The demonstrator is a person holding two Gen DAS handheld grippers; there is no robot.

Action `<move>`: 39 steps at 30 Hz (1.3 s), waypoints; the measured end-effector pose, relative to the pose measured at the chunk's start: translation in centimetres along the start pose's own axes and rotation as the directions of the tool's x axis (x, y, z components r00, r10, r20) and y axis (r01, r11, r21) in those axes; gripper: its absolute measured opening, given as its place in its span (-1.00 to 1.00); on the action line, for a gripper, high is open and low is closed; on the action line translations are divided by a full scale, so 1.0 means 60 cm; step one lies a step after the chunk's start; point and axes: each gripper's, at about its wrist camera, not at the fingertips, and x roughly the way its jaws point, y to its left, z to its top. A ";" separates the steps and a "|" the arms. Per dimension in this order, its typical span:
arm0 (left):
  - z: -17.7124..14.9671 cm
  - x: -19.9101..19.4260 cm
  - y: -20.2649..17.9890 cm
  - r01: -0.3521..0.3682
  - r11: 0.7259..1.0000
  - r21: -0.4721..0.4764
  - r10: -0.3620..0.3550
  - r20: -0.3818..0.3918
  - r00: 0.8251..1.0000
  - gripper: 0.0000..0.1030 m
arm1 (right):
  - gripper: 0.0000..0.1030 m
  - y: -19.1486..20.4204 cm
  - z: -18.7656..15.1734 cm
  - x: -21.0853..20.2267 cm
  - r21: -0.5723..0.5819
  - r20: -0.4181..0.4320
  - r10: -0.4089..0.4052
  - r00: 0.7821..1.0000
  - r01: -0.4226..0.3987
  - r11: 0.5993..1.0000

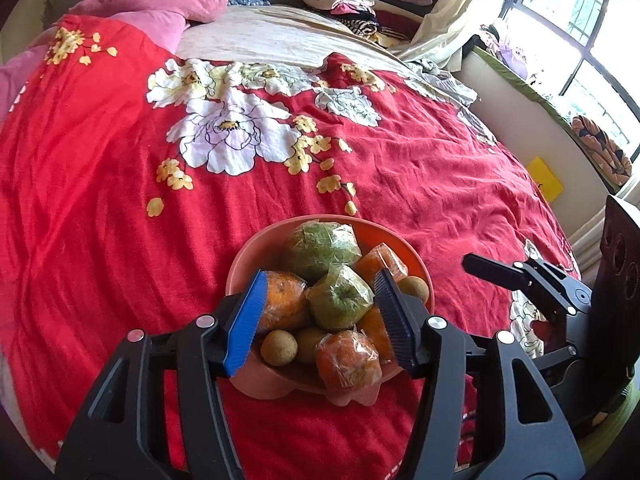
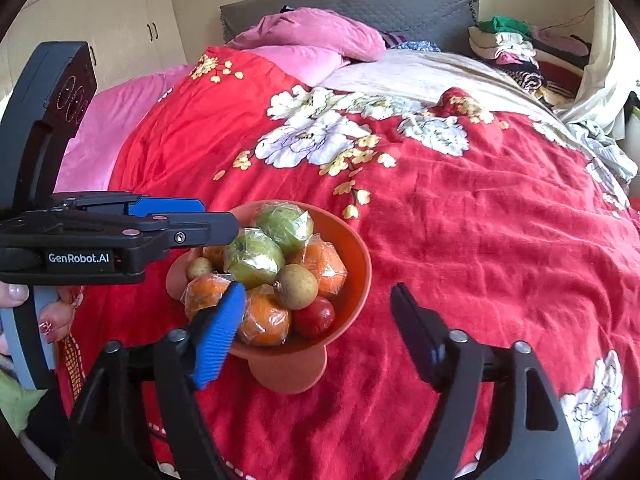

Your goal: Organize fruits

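Standing on the red bed cover (image 2: 460, 240), the orange bowl (image 2: 352, 256) holds every fruit. The right tool (image 2: 316, 332) gapes empty beside it. The left tool (image 1: 320, 320) straddles a wrapped green apple (image 1: 340, 300), pads apart; centre before squeezing.

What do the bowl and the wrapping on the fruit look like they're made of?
Bowl: probably matte plastic, a uniform orange-pink with smooth moulded walls and a foot; glazeless ceramic is possible. Wrapping: thin clear plastic film, crinkled, glinting, gathered in folds around each orange and green fruit.
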 end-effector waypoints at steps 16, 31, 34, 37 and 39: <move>-0.029 -0.106 -0.029 -0.053 0.999 0.004 0.053 0.094 0.994 0.54 | 0.91 0.012 0.003 -0.107 0.026 0.100 -0.086 0.991 0.084 0.996; -0.063 -0.163 -0.043 -0.105 0.994 0.000 0.104 0.145 0.984 0.81 | 0.91 0.045 -0.011 -0.168 -0.005 0.153 -0.088 0.984 0.090 0.996; -0.072 -0.172 -0.045 -0.115 0.993 -0.003 0.114 0.149 0.982 0.81 | 0.91 0.050 -0.015 -0.177 -0.007 0.161 -0.088 0.983 0.090 0.996; -0.082 -0.179 -0.047 -0.124 0.992 -0.006 0.123 0.155 0.980 0.81 | 0.91 0.056 -0.022 -0.184 -0.009 0.162 -0.082 0.983 0.084 0.996; -0.088 -0.183 -0.048 -0.127 0.992 -0.007 0.127 0.156 0.980 0.81 | 0.91 0.059 -0.025 -0.187 -0.012 0.162 -0.079 0.984 0.082 0.997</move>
